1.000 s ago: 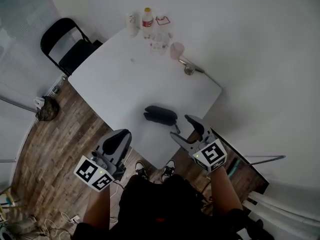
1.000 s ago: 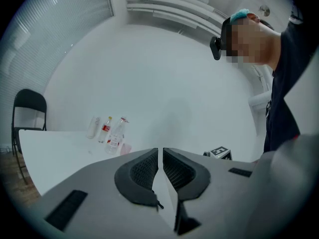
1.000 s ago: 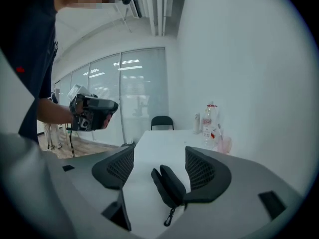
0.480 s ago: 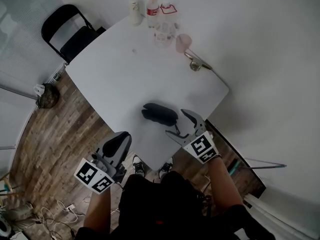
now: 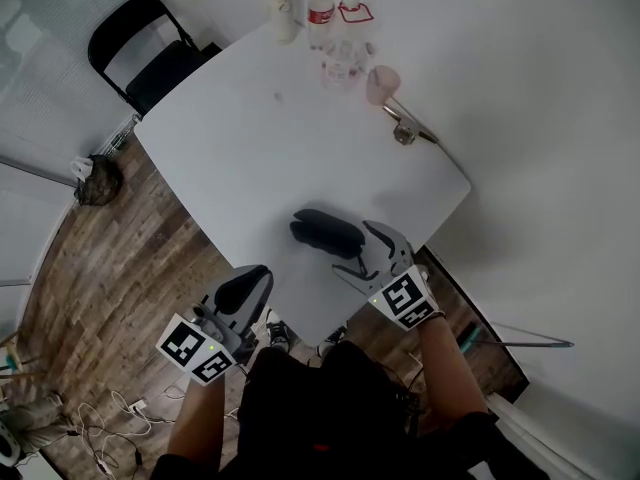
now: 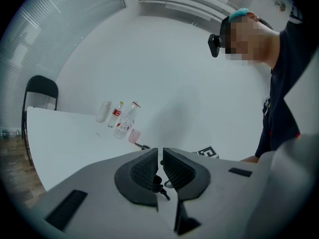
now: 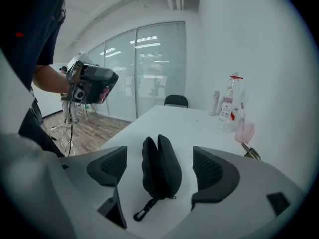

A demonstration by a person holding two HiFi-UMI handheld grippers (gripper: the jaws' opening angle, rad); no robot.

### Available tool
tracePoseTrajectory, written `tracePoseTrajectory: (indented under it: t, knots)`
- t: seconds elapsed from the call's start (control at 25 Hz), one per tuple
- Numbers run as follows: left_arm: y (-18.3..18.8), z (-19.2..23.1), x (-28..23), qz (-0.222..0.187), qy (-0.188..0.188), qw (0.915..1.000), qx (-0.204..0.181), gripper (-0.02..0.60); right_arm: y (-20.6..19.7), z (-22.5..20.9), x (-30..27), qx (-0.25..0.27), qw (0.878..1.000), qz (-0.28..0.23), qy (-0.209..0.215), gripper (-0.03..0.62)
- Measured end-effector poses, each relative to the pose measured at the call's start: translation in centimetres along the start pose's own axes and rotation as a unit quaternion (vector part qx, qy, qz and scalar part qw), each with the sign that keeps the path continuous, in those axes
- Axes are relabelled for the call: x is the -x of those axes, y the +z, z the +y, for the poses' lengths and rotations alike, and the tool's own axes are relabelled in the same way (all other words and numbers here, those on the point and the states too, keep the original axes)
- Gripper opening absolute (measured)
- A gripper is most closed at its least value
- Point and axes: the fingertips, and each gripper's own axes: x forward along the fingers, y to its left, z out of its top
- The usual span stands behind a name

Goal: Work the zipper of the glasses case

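Observation:
A black glasses case point(image 5: 327, 232) lies near the front edge of the white table point(image 5: 250, 138). In the right gripper view the case point(image 7: 160, 166) gapes along its far seam, and a small clip point(image 7: 141, 213) hangs at its near end. My right gripper point(image 5: 354, 251) hovers just right of the case. Its jaws are opening, and the case lies between and beyond the pads point(image 7: 108, 166) without touching them. My left gripper point(image 5: 250, 286) is shut on nothing and held off the table's near-left edge. Its pads point(image 6: 144, 168) meet with only a slit between them.
Several bottles point(image 5: 320, 3), a pink cup point(image 5: 381, 84) and a metal object point(image 5: 405, 134) stand at the table's far end. A black chair point(image 5: 150, 53) is at the far left corner. Cables point(image 5: 100, 448) lie on the wood floor.
My right gripper has moved in toward the case and its jaws have spread wider. The left gripper has stayed shut and hardly moved.

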Motion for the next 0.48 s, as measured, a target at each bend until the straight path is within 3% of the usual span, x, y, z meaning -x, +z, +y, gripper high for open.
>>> tracePoseTrajectory:
  t: [0.48]
  knots:
    - [-1.2,1.6,0.2,0.009,0.019,0.9997,0.015,0.046,-6.6,-0.4,-5.9,0.045,0.994,0.097,0.024,0.407]
